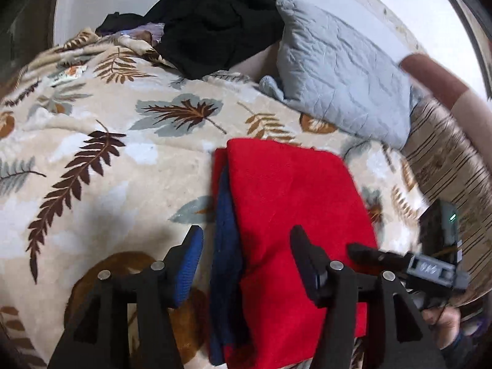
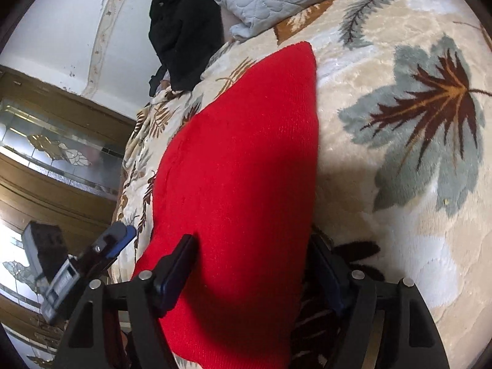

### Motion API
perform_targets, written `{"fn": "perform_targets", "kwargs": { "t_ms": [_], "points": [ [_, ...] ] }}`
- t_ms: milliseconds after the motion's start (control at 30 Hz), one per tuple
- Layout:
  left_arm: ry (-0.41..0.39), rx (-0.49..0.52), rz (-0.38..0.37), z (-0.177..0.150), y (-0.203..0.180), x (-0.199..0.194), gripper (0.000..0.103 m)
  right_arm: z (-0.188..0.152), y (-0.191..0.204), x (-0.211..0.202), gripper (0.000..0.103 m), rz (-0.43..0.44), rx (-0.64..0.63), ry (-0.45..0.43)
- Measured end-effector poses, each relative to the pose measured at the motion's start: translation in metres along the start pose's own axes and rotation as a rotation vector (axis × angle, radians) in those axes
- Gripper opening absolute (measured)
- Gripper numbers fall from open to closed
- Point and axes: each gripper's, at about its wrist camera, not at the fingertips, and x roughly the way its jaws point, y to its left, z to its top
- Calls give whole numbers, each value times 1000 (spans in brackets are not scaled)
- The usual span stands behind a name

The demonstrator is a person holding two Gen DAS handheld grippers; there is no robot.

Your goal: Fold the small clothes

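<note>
Both claws, left [image 1: 246, 246] and right [image 2: 252, 255], hang spread wide over the folded red garment [image 1: 295, 215] on the bed [image 1: 107, 184].

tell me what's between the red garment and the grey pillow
Only leaf-print blanket: a bare strip separates the red garment from the grey pillow, seen in the left wrist view.

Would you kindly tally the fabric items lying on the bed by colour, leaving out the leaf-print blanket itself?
Red: 1, the folded red garment, lying between the open fingers of both tongs.
Navy blue: 1, the blue cloth showing along the red garment's left edge.
Black: 1, the black clothing heap.
Grey: 1, the quilted grey pillow.
Total: 4
</note>
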Motion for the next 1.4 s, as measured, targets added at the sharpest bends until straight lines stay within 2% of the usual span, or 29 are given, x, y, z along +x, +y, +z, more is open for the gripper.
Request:
{"fn": "perform_targets", "kwargs": {
  "t_ms": [133,333,433,533,567,600,633,667,700,733,833,933,1033,1100,1167,1200,1233,1267,1300,1333,1400],
  "points": [
    [29,17,11,-9,-2,8,60,0,3,0,78,-19,-11,-1],
    [20,23,5,-9,-3,3,60,0,10,-5,78,-35,-33,-13],
    [19,12,-10,-8,-1,6,64,0,16,-8,79,-43,-67,-29],
    [88,-8,-19,-14,5,29,65,2,4,0,79,-30,-34,-13],
    [135,-26,-45,-19,10,43,68,2,2,0,79,-18,-28,-13],
    [131,-58,-82,-21,15,46,67,3,1,1,79,-11,-31,-14],
    [129,-95,-124,-22,21,47,60,3,2,2,77,-15,-39,-12],
    [148,-137,-181,-21,27,49,41,5,5,4,76,-30,-60,-5],
    [150,-170,-195,-20,31,48,39,6,8,5,61,-37,-77,4],
    [138,-169,-188,-20,29,45,34,7,14,6,53,-53,-101,21],
    [93,-127,-156,-20,14,34,32,13,46,-2,45,-125,-237,31],
    [34,-114,-204,-7,-6,20,31,22,72,-28,44,-144,-332,-17],
    [-20,-68,-236,15,-36,16,31,37,76,-61,44,-147,-366,-91],
    [-31,-43,-241,26,-58,25,31,49,68,-81,44,-145,-354,-141],
    [6,-7,-225,31,-77,47,36,61,47,-94,44,-141,-308,-182],
    [72,20,-189,30,-87,72,38,66,38,-96,48,-145,-283,-194],
    [134,27,-143,26,-91,95,40,72,16,-94,56,-152,-231,-197],
    [190,29,-96,21,-92,111,48,77,-9,-85,64,-181,-166,-164],
    [223,22,-101,15,-92,121,54,78,-33,-79,67,-244,-96,-135],
    [171,7,-87,13,-89,113,58,76,-46,-78,67,-281,-56,-131],
    [119,42,-41,14,-91,94,59,65,-60,-93,67,-248,-34,-174]
  ]
}}
